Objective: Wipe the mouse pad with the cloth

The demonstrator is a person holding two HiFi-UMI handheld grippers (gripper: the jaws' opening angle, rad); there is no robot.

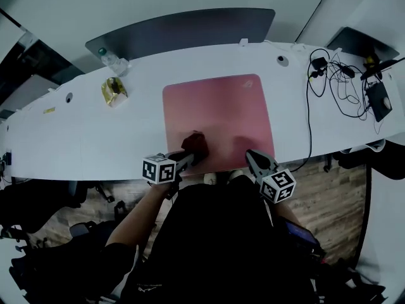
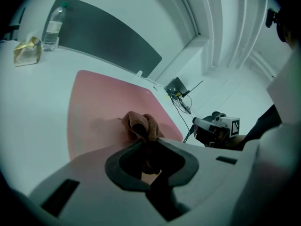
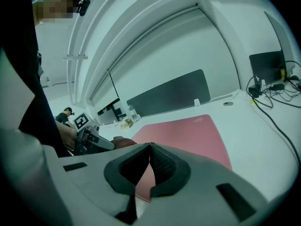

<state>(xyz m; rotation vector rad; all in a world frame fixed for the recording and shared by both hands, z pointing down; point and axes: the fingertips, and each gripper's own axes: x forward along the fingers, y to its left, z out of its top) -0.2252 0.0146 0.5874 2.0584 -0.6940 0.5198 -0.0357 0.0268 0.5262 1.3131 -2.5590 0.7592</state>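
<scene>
Left tool (image 2: 146, 147) pinches brown cloth (image 2: 140, 125) on pink mouse pad (image 1: 218, 109); right tool (image 3: 149, 147) pressed together.

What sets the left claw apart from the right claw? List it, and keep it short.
The left claw is shut on the brown cloth, which rests on the pink mouse pad; the right claw is shut on nothing. The left claw is over the pad's near left part, the right claw over its near right part. Both have their jaws together and point across the pad, away from the person.
</scene>
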